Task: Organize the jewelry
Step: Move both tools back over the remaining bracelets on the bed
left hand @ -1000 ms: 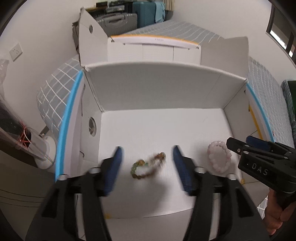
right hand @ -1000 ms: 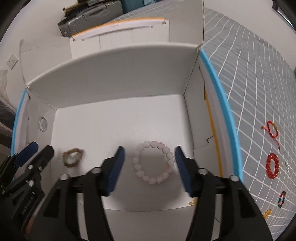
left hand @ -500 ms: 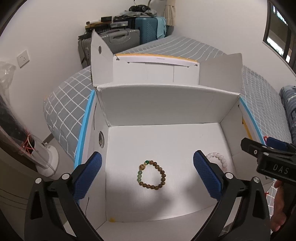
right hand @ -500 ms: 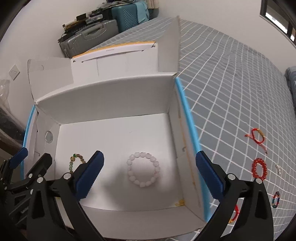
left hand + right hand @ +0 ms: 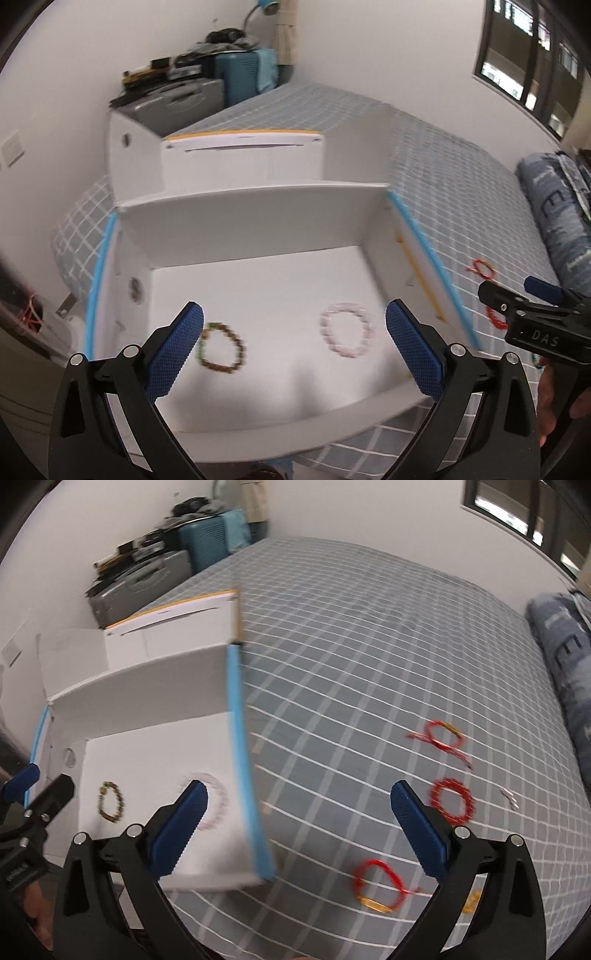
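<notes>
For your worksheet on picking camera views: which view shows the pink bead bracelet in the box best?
The left wrist view: the pink bead bracelet lies as a whole ring on the white box floor, though blurred. In the right wrist view a blue pad of the right tongs covers part of it.

Motion blur smears the pink bracelet [image 5: 212, 801], partly hidden behind the right gripper [image 5: 297, 829]; the tiny silver piece [image 5: 509, 796] on the bed is unidentifiable.

Brown bracelet [image 5: 221, 349] & pink bracelet [image 5: 348, 329] flat in box [image 5: 258, 218]; red bracelets [image 5: 450, 799] on bed.
</notes>
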A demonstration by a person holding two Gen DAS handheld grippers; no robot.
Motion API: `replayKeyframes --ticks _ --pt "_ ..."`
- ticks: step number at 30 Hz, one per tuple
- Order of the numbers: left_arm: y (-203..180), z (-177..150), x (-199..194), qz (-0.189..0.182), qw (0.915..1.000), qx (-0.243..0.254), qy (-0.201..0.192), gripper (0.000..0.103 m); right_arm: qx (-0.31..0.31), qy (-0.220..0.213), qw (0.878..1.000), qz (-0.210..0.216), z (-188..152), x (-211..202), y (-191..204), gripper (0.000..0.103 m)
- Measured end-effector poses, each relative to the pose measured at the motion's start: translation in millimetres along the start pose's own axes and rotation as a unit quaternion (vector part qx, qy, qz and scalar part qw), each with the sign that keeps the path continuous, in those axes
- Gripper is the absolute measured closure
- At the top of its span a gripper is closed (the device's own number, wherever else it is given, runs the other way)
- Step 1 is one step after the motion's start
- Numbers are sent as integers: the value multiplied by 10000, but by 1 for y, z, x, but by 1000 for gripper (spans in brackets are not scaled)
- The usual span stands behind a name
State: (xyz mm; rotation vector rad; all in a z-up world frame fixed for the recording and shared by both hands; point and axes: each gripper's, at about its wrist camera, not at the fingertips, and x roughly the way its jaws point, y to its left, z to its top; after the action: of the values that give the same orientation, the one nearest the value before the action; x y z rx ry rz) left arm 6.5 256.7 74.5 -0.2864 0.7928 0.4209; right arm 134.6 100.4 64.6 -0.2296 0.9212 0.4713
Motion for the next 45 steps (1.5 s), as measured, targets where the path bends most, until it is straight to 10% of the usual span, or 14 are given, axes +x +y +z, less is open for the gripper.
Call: replayKeyframes --ticks 26,45 --pt "-224 -62 32 -1151 9796 1581 458 6 1541 511 9841 -727 -134 -21 -207 8" --pt "-254 -111 112 -1058 9674 1890 1311 6 1778 1117 9766 -465 -178 46 -238 8"
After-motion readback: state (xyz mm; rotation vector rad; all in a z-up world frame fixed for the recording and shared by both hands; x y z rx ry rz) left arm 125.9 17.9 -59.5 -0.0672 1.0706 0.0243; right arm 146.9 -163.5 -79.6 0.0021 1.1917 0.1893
